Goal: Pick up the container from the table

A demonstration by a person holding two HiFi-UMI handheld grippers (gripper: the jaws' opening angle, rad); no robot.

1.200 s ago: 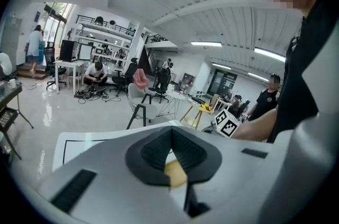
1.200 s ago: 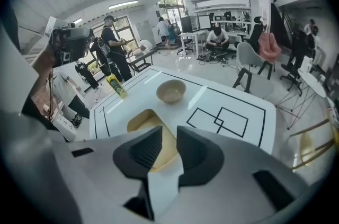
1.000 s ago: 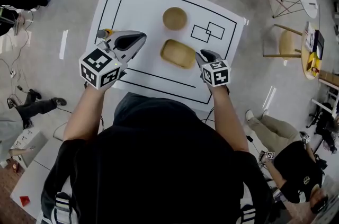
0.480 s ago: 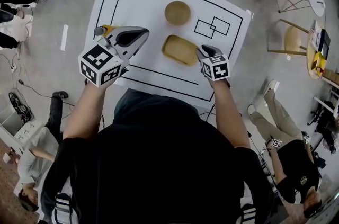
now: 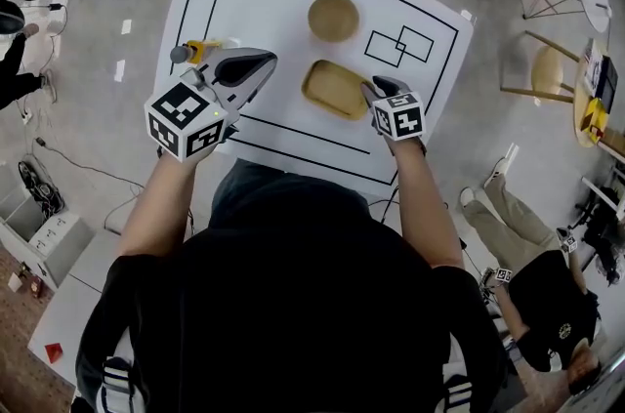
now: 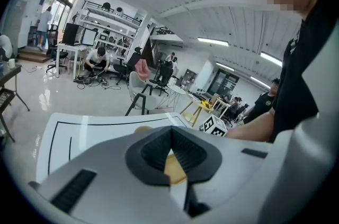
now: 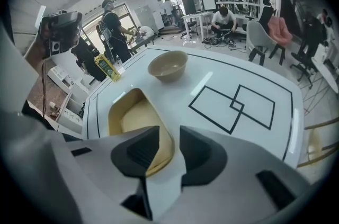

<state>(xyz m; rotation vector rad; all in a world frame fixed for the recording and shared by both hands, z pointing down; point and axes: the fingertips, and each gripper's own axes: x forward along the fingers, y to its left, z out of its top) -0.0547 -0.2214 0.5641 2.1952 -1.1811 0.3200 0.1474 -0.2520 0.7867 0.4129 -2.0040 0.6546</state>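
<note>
The right gripper's (image 7: pixel 169 137) jaws are opening, with the near rim of the tan container (image 7: pixel 132 119) in the gap between them. The container lies on the white counter (image 7: pixel 254 133). The left gripper's (image 6: pixel 171 132) jaws are closed and empty, off to the container's left.

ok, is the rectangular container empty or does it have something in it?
Empty. The container shows a bare floor in both the head view and the right gripper view, with nothing lying inside.

The container (image 5: pixel 335 89) lies mid-frame on the worktop (image 5: pixel 264 1). The bowl (image 5: pixel 333 17) sits near it, just above in the frame. A small object (image 5: pixel 195 50) stands well apart at left.
</note>
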